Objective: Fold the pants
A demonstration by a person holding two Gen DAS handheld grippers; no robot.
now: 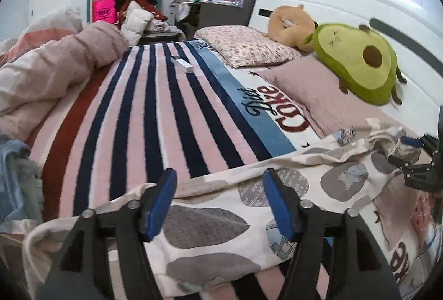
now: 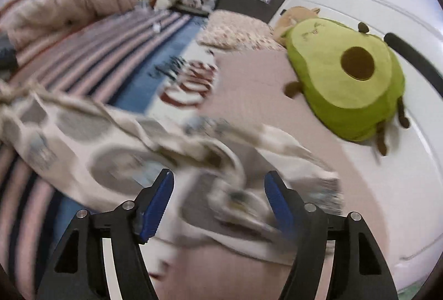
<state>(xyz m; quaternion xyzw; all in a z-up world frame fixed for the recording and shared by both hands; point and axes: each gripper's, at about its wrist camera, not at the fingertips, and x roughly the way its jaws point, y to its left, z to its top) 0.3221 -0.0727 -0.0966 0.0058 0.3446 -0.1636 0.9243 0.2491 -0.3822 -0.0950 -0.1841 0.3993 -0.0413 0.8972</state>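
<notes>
The pants (image 1: 216, 228) are cream with grey patches and small blue prints. They lie spread across the near part of the striped bed cover (image 1: 155, 117). My left gripper (image 1: 220, 175) is open, its blue pads standing over the pants' far edge. The right gripper shows at the right edge of the left wrist view (image 1: 415, 158), low over the pants' right end. In the right wrist view, which is blurred, my right gripper (image 2: 218, 178) is open above a bunched part of the pants (image 2: 133, 150).
A green avocado plush (image 1: 357, 62) and a tan plush (image 1: 290, 23) lie on pillows (image 1: 246, 45) against the white headboard. A pink duvet (image 1: 55, 67) is heaped at the left. A small white box (image 1: 182, 63) lies on the cover. Blue cloth (image 1: 13, 178) sits at the near left.
</notes>
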